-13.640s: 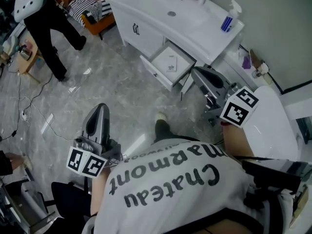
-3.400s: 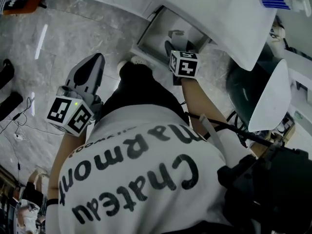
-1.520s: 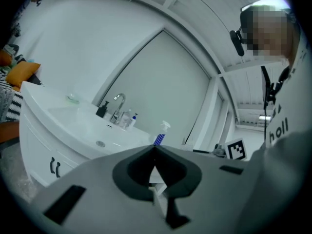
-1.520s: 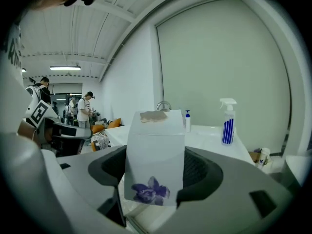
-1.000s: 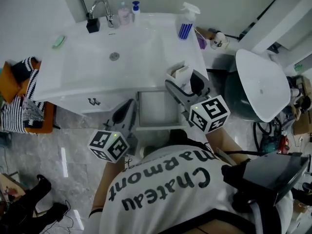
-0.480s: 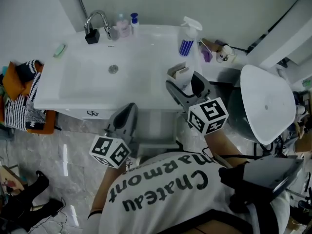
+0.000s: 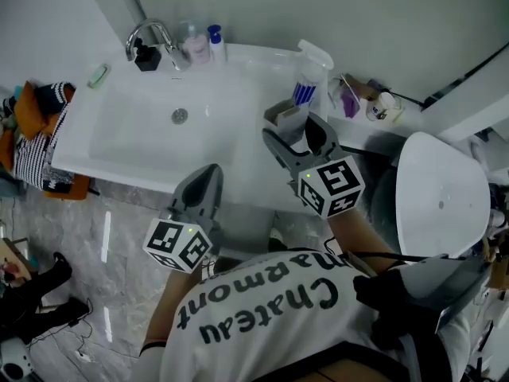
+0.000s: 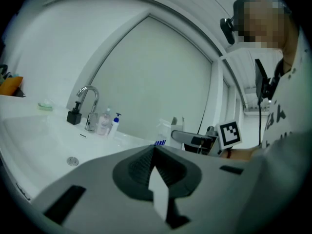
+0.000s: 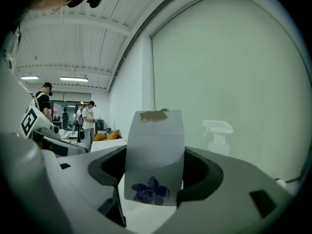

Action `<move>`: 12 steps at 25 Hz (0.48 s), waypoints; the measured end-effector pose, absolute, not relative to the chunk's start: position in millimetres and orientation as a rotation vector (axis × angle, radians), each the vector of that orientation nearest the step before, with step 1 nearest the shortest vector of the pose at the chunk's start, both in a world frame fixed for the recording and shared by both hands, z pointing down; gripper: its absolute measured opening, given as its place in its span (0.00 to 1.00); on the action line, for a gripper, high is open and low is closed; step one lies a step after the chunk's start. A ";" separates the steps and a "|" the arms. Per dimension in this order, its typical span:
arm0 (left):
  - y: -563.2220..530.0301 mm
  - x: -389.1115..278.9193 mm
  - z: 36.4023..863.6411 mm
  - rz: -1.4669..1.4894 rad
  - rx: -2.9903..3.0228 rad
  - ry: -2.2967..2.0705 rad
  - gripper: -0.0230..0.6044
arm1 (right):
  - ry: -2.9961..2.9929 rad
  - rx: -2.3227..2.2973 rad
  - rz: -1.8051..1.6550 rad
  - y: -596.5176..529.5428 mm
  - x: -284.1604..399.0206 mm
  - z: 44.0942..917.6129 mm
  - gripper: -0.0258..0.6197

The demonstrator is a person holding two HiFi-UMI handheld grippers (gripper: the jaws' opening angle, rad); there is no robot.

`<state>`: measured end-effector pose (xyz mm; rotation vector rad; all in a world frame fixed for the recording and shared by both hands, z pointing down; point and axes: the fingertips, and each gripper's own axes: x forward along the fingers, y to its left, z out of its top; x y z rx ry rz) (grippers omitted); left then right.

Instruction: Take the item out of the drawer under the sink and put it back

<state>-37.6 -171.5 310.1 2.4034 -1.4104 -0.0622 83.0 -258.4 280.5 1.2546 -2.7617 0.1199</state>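
A small white box with a purple flower print (image 9: 155, 145) stands upright between the jaws of my right gripper (image 9: 155, 172), which is shut on it. In the head view the right gripper (image 7: 294, 134) holds the box (image 7: 285, 116) over the right end of the white sink counter (image 7: 238, 161), beside a spray bottle (image 7: 312, 74). My left gripper (image 7: 208, 175) hovers at the counter's front edge, jaws shut with nothing between them; its tip (image 8: 155, 149) points over the basin. The drawer under the sink is hidden below the counter.
A faucet (image 7: 147, 37), a black dispenser (image 7: 146, 56) and small bottles (image 7: 195, 48) line the back of the basin. A white toilet lid (image 7: 441, 197) is at the right. Striped cloth on an orange seat (image 7: 40, 134) lies left. People stand far off (image 9: 88, 123).
My right gripper has lifted the box from the open drawer up to counter height and slightly back. The left gripper rose alongside it. The drawer has dropped out of view.
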 end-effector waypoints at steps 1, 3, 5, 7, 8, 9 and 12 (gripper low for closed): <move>-176.8 -33.8 309.8 -0.066 2.392 -1.430 0.05 | -2.774 1.233 0.127 -264.7 85.9 282.2 0.55; -185.7 -27.7 308.6 -0.055 2.379 -1.475 0.05 | -2.798 1.182 0.146 -275.5 89.5 286.7 0.55; -192.7 -22.1 306.8 -0.018 2.391 -1.515 0.05 | -2.814 1.138 0.161 -285.2 92.2 291.2 0.55; -199.0 -16.1 306.3 0.015 2.401 -1.526 0.05 | -2.823 1.120 0.178 -294.6 95.5 294.3 0.55; -202.1 -13.5 307.4 0.031 2.404 -1.521 0.05 | -2.827 1.118 0.185 -298.8 96.7 295.5 0.55; -205.0 -11.3 309.1 0.051 2.410 -1.513 0.05 | -2.829 1.118 0.187 -302.0 97.2 297.2 0.55; -213.1 -7.4 312.6 0.092 2.438 -1.481 0.05 | -2.816 1.119 0.165 -306.3 95.1 306.9 0.55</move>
